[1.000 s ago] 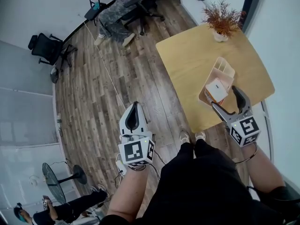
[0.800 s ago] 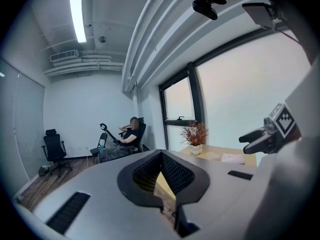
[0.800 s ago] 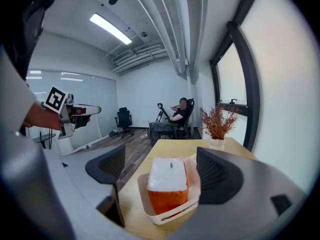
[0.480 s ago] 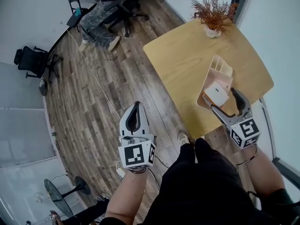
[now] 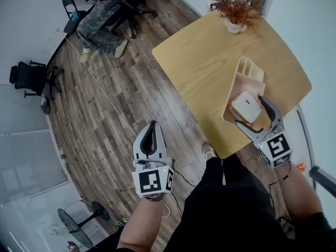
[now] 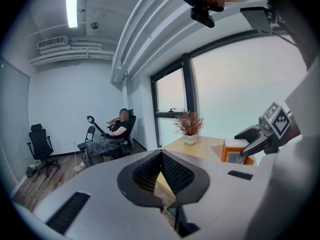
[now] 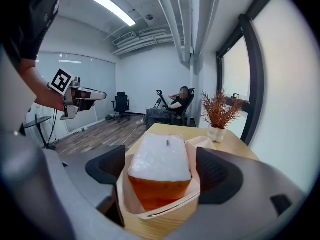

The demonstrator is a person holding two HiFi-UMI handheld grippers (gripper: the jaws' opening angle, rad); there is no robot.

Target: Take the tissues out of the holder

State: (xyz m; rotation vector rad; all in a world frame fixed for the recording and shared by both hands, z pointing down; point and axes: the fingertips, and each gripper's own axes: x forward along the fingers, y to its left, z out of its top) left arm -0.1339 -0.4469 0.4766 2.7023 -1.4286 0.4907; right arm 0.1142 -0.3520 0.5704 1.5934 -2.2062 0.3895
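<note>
An orange tissue pack (image 5: 245,107) with a white top stands in the near end of a beige holder (image 5: 247,72) on the wooden table (image 5: 210,56). My right gripper (image 5: 250,111) is open, its jaws on either side of the pack and the holder's near end, apparently without touching. In the right gripper view the tissue pack (image 7: 160,166) fills the gap between the pads (image 7: 107,169), inside the holder (image 7: 150,211). My left gripper (image 5: 151,128) hangs shut over the floor, left of the table, holding nothing. The left gripper view shows the tissue pack (image 6: 232,152) far to the right.
A potted dry plant (image 5: 234,9) stands at the table's far corner. A seated person (image 5: 105,7) and office chairs (image 5: 29,75) are across the wood floor. A window wall runs behind the table. My legs (image 5: 226,203) are close to the table's near edge.
My right gripper has moved forward, so its open jaws now straddle the tissue pack and the holder's end. The left gripper has stayed low and shut.
</note>
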